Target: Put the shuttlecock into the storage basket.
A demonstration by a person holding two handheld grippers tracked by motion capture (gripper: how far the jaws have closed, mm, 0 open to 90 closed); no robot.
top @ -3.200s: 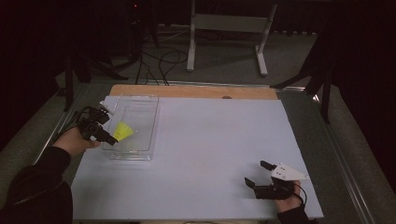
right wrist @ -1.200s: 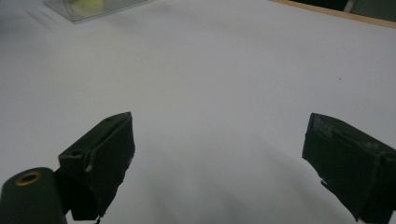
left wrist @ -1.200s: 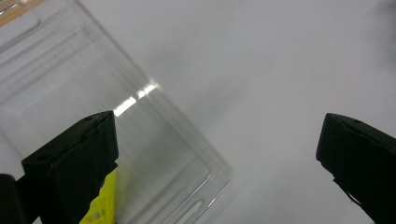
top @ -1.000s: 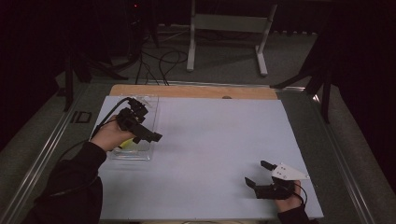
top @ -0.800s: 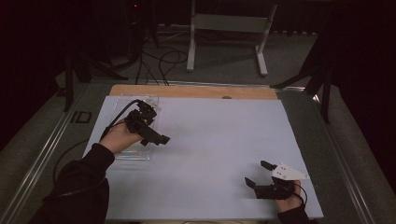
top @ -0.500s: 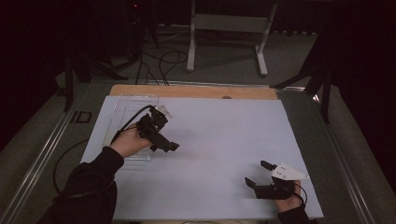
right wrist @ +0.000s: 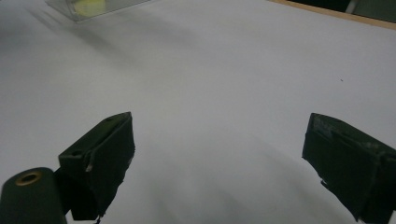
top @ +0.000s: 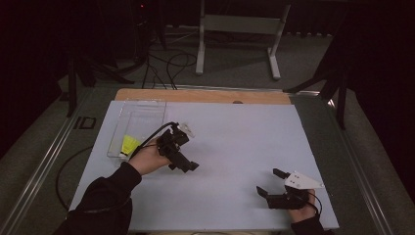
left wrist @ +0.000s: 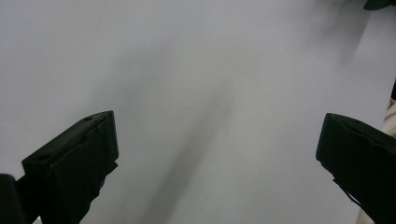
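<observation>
Left gripper (top: pixel 188 165) gapes empty at mid-frame, just right of the tray (top: pixel 142 115) — right gripper (top: pixel 271 188), lower right, open too.

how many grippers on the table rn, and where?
2: left gripper over the white sheet, just right of the clear tray; right gripper near the sheet's front right corner. Both open.

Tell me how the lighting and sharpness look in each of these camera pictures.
High view: the white table top is evenly lit, the room behind falls to near black, and the left gripper is slightly soft. Left gripper view: a broad blurred shadow runs diagonally across the white surface. Right gripper view: the clear tray with the yellow thing is out of focus at the top edge.
</observation>
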